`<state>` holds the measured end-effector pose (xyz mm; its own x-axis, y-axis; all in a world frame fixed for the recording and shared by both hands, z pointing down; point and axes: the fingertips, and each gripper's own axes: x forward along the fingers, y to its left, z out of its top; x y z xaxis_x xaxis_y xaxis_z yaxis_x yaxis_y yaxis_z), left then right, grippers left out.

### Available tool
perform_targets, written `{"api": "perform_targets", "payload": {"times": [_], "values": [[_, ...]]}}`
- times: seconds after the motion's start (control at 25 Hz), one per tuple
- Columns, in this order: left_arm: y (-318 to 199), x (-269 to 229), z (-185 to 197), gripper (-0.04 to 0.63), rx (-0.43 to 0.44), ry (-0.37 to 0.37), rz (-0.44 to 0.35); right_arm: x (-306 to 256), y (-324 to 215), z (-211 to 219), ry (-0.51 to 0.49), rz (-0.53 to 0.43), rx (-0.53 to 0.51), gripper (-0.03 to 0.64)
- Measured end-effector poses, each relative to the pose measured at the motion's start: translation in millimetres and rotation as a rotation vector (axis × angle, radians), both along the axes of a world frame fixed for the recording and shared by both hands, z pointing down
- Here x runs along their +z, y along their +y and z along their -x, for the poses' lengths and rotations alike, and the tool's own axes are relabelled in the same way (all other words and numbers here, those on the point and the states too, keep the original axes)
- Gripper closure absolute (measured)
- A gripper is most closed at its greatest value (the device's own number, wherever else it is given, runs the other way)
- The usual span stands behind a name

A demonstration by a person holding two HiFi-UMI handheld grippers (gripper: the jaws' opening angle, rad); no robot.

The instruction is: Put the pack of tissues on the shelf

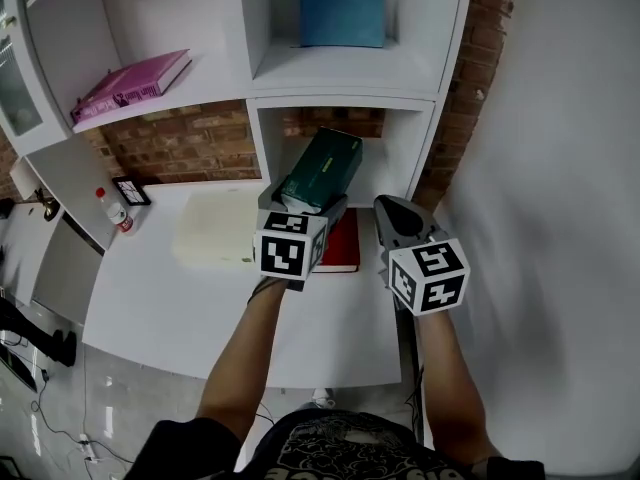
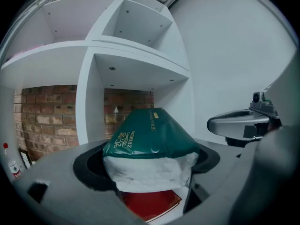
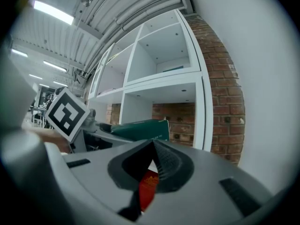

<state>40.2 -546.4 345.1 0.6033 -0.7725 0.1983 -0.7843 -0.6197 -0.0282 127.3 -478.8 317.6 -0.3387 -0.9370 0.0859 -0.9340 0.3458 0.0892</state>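
Observation:
A dark green pack of tissues (image 1: 322, 170) with a white end is held in my left gripper (image 1: 302, 208), lifted above the white table and tilted toward the lower open shelf compartment (image 1: 345, 153). In the left gripper view the pack (image 2: 149, 146) fills the space between the jaws, which are shut on it. My right gripper (image 1: 397, 213) hovers to the right of the pack, its jaws shut with nothing between them. From the right gripper view the pack (image 3: 140, 128) shows at left, in front of the shelf.
A red book (image 1: 340, 243) lies on the white table (image 1: 200, 308) under the pack, next to a pale flat box (image 1: 215, 230). A pink book (image 1: 130, 83) rests on the left shelf, a blue box (image 1: 342, 6) in the upper compartment. A small bottle (image 1: 115, 211) stands at left.

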Motion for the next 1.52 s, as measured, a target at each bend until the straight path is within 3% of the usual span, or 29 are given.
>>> {"api": "perform_targets", "payload": {"times": [0.4,1.04,1.52], "values": [[-53.9,1.6,-22.3,0.146,0.041,-0.052,0.012,-1.8,-20.4,-10.1,0.002,-0.004,0.073,0.614],[-86.8,32.7,-38.9,0.140,0.056,-0.140,0.132,0.8,-31.3,-22.3,0.003,0.000,0.117,0.614],[-89.8,35.6,-39.9,0.117,0.052,-0.089,0.172,5.8,-30.7,-25.6,0.003,0.016,0.118,0.614]]}}
